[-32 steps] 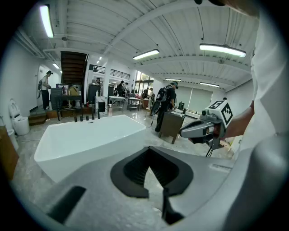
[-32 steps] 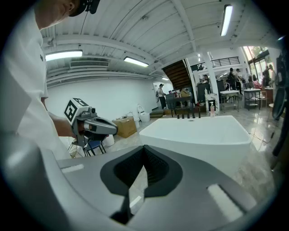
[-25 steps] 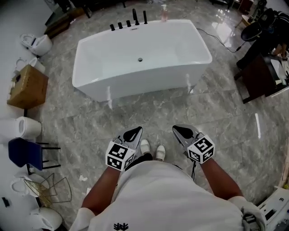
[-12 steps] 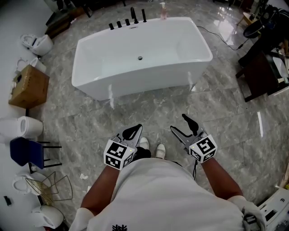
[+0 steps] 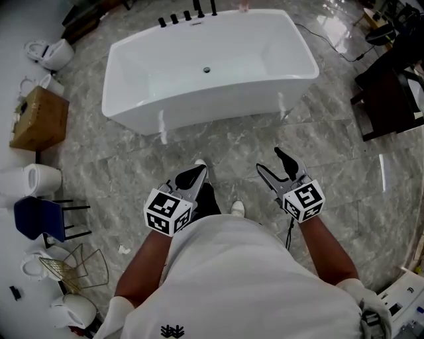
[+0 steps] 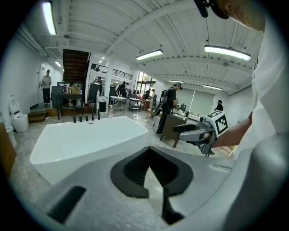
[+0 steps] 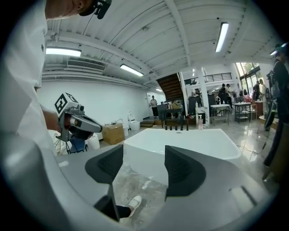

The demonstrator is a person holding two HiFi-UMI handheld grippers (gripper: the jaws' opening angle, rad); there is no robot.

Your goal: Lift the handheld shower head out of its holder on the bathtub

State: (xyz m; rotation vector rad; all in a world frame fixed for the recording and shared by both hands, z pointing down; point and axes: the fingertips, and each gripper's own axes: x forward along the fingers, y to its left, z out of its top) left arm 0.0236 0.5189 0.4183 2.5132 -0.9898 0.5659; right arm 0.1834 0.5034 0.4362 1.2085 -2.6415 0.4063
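Note:
The white bathtub (image 5: 132,106) stands on the marble floor ahead of me. A row of black fittings (image 5: 187,16) lines its far rim; the shower head is too small among them to pick out. They also show in the left gripper view as black fittings (image 6: 86,118) and in the right gripper view as black fittings (image 7: 176,127). My left gripper (image 5: 197,172) is shut and empty, well short of the tub. My right gripper (image 5: 270,162) is open; its jaws have just been opening with nothing between them. Its pads (image 7: 180,167) stand wide apart.
A cardboard box (image 5: 40,119), white toilets (image 5: 50,53), a blue chair (image 5: 40,218) and a wire basket (image 5: 73,271) line the left side. Dark furniture (image 5: 391,93) stands at the right. My shoe (image 5: 237,209) is below the grippers.
The right gripper's jaws went from shut to wide open. Both grippers and the person moved forward toward the tub, one foot stepping ahead. The left gripper stayed shut.

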